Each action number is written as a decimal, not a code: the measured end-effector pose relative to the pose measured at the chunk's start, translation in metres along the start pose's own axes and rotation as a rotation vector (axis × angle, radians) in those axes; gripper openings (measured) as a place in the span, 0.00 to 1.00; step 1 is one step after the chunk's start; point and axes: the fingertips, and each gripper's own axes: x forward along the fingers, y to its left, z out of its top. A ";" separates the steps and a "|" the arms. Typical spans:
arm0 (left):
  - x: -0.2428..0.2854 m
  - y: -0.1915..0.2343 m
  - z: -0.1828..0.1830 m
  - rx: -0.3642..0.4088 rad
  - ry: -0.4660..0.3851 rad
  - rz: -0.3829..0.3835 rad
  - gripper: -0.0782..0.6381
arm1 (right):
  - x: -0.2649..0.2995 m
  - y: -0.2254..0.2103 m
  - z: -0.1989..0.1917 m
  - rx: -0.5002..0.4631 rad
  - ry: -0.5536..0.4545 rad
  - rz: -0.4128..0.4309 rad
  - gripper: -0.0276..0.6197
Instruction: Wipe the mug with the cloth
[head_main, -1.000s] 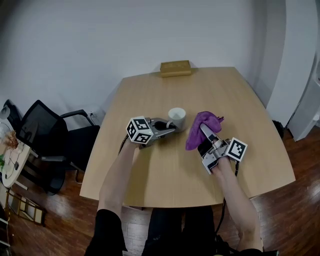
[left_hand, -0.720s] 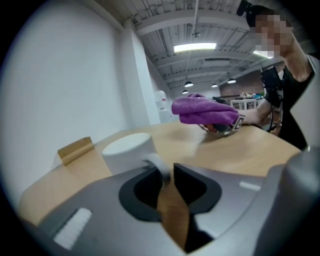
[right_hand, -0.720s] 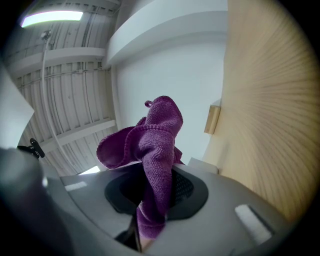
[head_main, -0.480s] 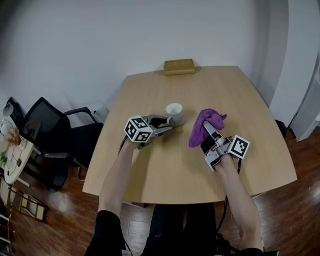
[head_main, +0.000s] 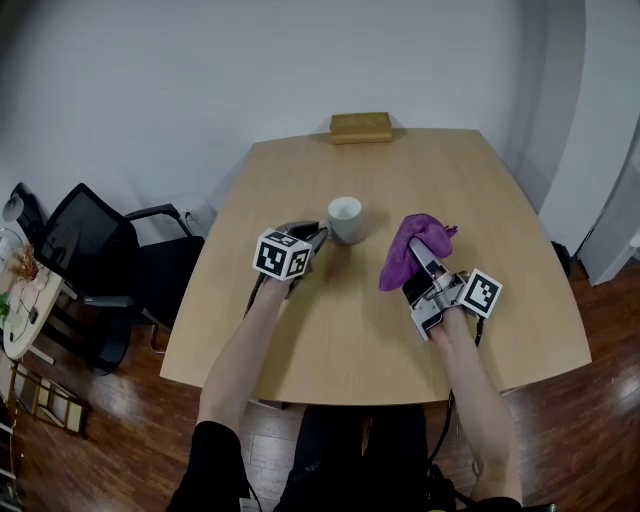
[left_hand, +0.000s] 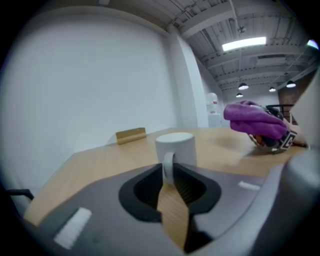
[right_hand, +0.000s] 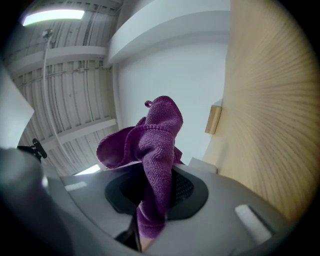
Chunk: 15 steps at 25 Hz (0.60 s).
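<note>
A white mug (head_main: 345, 218) stands upright near the middle of the wooden table (head_main: 470, 190). My left gripper (head_main: 322, 234) points at it from the near left. In the left gripper view the mug (left_hand: 176, 146) shows its handle (left_hand: 168, 167) in the narrow gap at my left gripper's (left_hand: 170, 176) tips. The jaws have just been closing with the handle between them; I see no pad pressing on it. My right gripper (head_main: 416, 262) is tilted upward to the mug's right, shut on a bunched purple cloth (head_main: 410, 248). The cloth (right_hand: 150, 145) hangs out of the right gripper (right_hand: 155, 186).
A small wooden box (head_main: 361, 127) lies at the table's far edge. A black office chair (head_main: 85, 250) stands left of the table on the dark wood floor. A white wall runs behind the table.
My left gripper has swung from pointing right to pointing away toward the mug, and its cube has shifted. The mug sits slightly farther left and back. The right gripper and cloth have kept still.
</note>
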 end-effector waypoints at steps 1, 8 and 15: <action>0.001 0.005 0.000 -0.002 0.001 0.012 0.24 | 0.000 0.000 0.000 -0.001 0.000 -0.001 0.16; 0.020 0.013 0.009 -0.001 -0.004 0.012 0.20 | 0.001 0.002 -0.002 -0.008 0.005 0.005 0.16; 0.048 0.003 0.023 -0.058 -0.024 0.024 0.20 | 0.001 0.002 -0.001 -0.010 0.004 0.007 0.16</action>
